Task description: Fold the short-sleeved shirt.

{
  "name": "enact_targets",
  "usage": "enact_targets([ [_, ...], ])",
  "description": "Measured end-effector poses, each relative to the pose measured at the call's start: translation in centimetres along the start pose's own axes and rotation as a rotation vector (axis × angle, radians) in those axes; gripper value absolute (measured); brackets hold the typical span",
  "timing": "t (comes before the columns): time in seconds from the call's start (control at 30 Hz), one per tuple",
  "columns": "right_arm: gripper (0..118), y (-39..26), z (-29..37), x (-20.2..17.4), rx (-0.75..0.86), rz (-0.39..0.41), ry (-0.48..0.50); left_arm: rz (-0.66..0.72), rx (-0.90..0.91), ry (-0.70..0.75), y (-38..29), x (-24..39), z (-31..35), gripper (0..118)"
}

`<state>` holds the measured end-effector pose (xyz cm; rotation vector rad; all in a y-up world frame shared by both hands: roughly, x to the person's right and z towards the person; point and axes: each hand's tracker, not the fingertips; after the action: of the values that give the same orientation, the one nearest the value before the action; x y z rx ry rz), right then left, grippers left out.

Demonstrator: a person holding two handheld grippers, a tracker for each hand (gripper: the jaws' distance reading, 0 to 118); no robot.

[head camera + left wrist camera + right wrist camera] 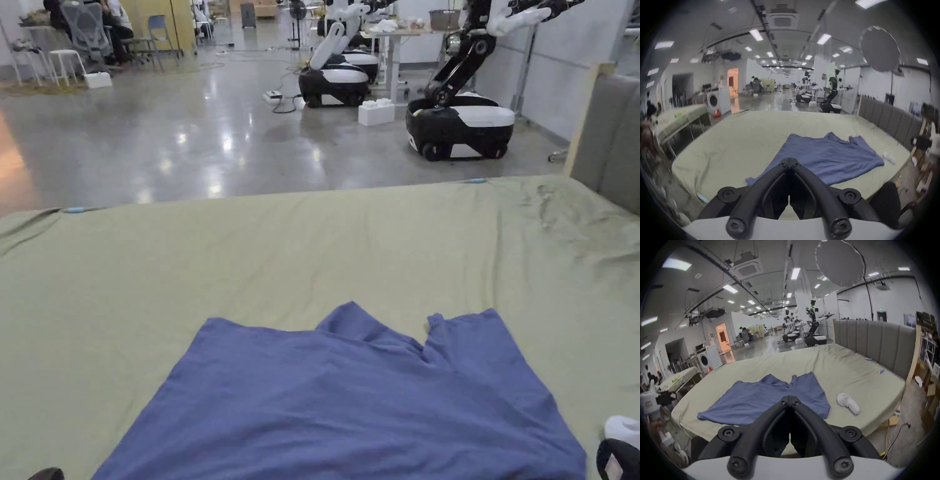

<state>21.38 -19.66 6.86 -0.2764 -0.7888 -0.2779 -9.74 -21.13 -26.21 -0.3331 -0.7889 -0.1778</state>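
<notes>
Bed surface: your green sheet (350, 244) lies bare past the blue shirt (350, 406) and to its left; you can pass there.
Right of shirt: a white controller (848, 403) lies on the sheet near the shirt's right edge, apart from it.
Far right: the grey padded headboard (873, 344) walls off that side.
Headboard edge: two small blue clips (881, 371) sit on the sheet.
Beyond far edge: open floor, then wheeled robots (459, 128).

My right gripper (790, 400) hangs with jaws pressed together above the blue shirt (766, 400) spread on the green sheet (843, 369), a white controller (848, 403) just beside it.
</notes>
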Motion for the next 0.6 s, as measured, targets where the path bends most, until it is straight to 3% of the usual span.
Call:
enact_targets([
  [0.07,2,0.3,-1.1,0.0,0.005,-0.022,0.019,0.025,0.054,-0.058,1.7,-0.6,-2.2,0],
  [0.17,2,0.7,-2.7,-0.5,-0.011,-0.019,0.04,0.017,-0.026,-0.155,5.8,-1.3,-9.5,0],
  [0.2,2,0.4,-3.3,-0.7,-0.023,-0.022,0.056,0.033,-0.008,-0.195,6.9,-1.6,-12.9,7],
  [0.23,2,0.3,-4.0,-0.8,-0.039,-0.034,0.073,0.017,-0.058,-0.219,8.4,-1.3,-17.3,42],
  [0.33,2,-0.4,-5.8,-1.3,-0.092,-0.049,0.099,0.13,-0.448,-0.355,10.4,-1.9,-32.5,79],
  [0.37,2,-0.6,-6.3,-1.4,-0.106,-0.052,0.092,0.174,-0.522,-0.38,10.5,-1.5,-36.6,97],
  [0.4,2,-0.7,-6.9,-1.5,-0.129,-0.063,0.093,0.207,-0.617,-0.335,10.0,-1.3,-41.2,95],
  [0.47,2,-1.3,-7.6,-1.2,-0.16,-0.109,0.115,0.132,-0.697,-0.172,8.8,-0.7,-47.9,95],
  [0.57,2,-1.6,-8.8,-1.1,-0.182,-0.11,0.088,0.112,-0.771,-0.062,6.5,-0.1,-53.4,94],
  [0.6,2,-1.7,-9.0,-0.9,-0.189,-0.109,0.091,0.125,-0.832,-0.091,5.5,0.0,-54.6,94],
])
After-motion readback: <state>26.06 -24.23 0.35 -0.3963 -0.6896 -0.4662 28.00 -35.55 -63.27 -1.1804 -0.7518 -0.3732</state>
